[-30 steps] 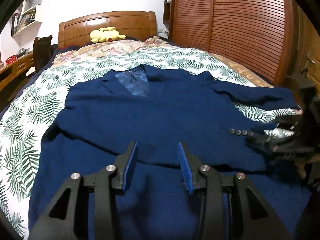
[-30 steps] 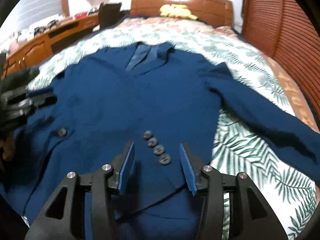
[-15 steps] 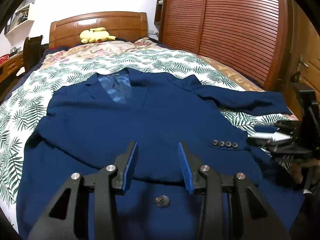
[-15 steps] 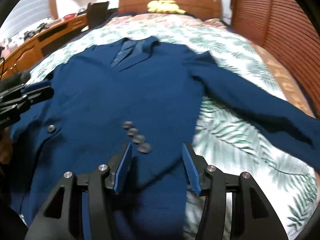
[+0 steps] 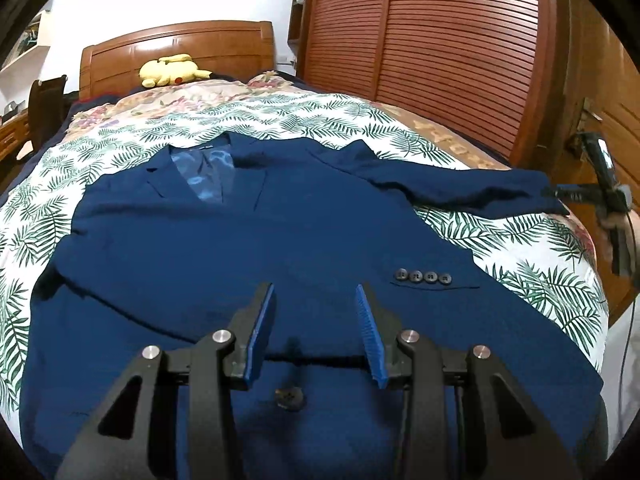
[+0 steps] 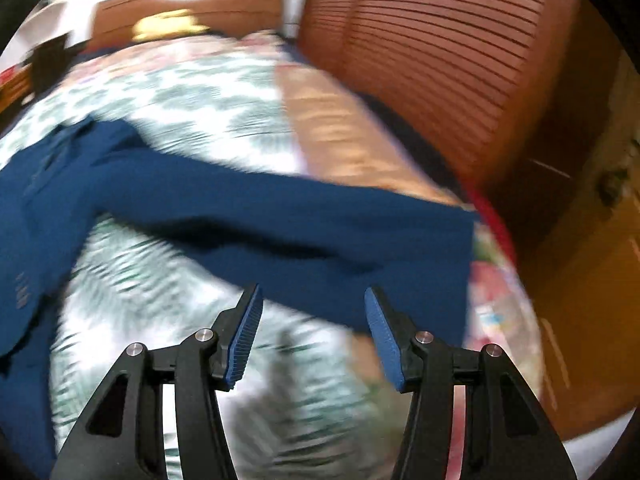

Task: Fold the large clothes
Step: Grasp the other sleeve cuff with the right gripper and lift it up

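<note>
Barely started: blue jacket flat on bed, one sleeve outstretched; right tool and left tool gaping, empty.

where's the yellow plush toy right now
In the left wrist view the plush lies at the head of the bed, against the wooden headboard, far beyond the jacket.

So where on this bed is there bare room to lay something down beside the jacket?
Bare leaf-print bedspread lies between the jacket collar and the floral pillows, and in the wedge between the outstretched sleeve and the cuff buttons. The jacket fills the middle.
</note>
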`<state>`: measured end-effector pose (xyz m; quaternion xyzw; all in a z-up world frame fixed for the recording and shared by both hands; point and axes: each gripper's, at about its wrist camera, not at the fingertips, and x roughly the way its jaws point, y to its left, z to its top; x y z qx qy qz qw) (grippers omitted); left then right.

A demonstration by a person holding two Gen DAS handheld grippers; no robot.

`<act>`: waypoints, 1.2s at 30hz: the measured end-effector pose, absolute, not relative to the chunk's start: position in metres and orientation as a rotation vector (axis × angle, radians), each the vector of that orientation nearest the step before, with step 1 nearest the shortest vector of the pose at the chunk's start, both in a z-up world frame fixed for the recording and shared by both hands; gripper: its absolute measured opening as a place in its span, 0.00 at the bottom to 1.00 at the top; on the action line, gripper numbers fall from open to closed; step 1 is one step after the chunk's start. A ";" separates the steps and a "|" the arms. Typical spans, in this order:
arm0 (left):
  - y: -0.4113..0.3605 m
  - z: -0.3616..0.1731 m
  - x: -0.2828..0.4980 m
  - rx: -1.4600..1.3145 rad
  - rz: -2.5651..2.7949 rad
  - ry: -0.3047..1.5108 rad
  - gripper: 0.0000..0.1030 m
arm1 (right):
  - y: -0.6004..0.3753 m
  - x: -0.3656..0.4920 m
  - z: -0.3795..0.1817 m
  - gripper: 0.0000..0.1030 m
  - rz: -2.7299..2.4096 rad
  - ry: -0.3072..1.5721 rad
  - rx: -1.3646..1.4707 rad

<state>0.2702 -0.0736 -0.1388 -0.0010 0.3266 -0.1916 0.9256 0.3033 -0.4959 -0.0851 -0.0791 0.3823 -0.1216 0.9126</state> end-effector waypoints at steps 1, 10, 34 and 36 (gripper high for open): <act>-0.073 -0.139 0.270 -0.002 -0.393 0.670 0.39 | -0.509 0.305 -0.083 0.52 -0.278 0.789 -0.145; -0.075 -0.142 0.271 0.005 -0.394 0.682 0.39 | -0.571 0.314 -0.102 0.52 -0.359 0.898 -0.008; -0.073 -0.136 0.266 0.008 -0.402 0.674 0.39 | -0.456 0.333 -0.030 0.08 -0.272 0.796 -0.247; -0.071 -0.131 0.262 0.010 -0.405 0.661 0.39 | -0.433 0.336 -0.019 0.08 -0.242 0.770 -0.278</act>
